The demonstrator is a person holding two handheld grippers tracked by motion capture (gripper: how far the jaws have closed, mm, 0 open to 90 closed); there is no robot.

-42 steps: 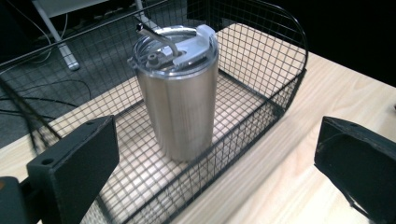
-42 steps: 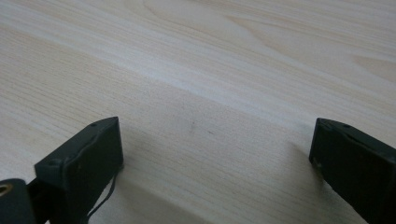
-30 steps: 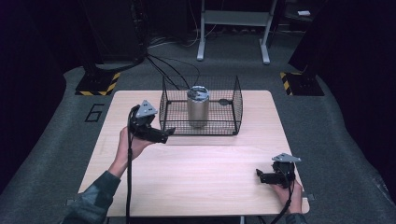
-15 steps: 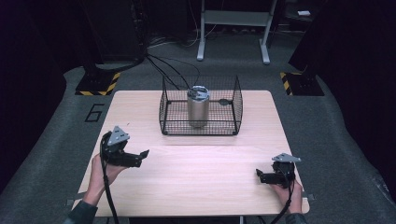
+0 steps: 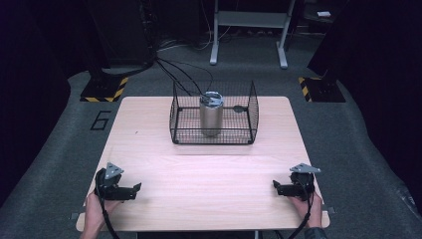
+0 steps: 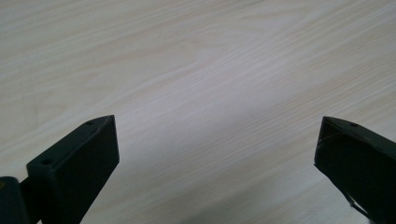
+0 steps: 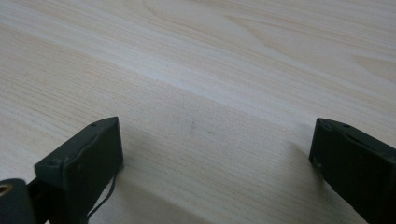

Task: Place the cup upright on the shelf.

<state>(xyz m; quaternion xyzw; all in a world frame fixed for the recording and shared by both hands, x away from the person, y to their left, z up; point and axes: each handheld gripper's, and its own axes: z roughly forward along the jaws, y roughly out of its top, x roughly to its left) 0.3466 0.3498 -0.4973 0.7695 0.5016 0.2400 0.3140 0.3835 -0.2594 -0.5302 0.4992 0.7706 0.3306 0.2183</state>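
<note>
Left tool (image 5: 135, 188) and right tool (image 5: 275, 186) low, wide apart, jaws spread, facing inward.

Each black claw (image 5: 135, 188) carries a grey three-cornered plate and black cable.

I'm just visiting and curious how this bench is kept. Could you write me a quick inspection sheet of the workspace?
Surface: pale wooden table, bare between the hands.
Job's things: metal tumbler upright inside the black wire basket.
Clutter: nothing seen.
Grippers: left gripper and right gripper both open, empty, low over the near corners.
Cables: one trails from each gripper; black cables on the floor behind.
Surroundings: dark grey floor, hazard-striped base, metal stand.
</note>
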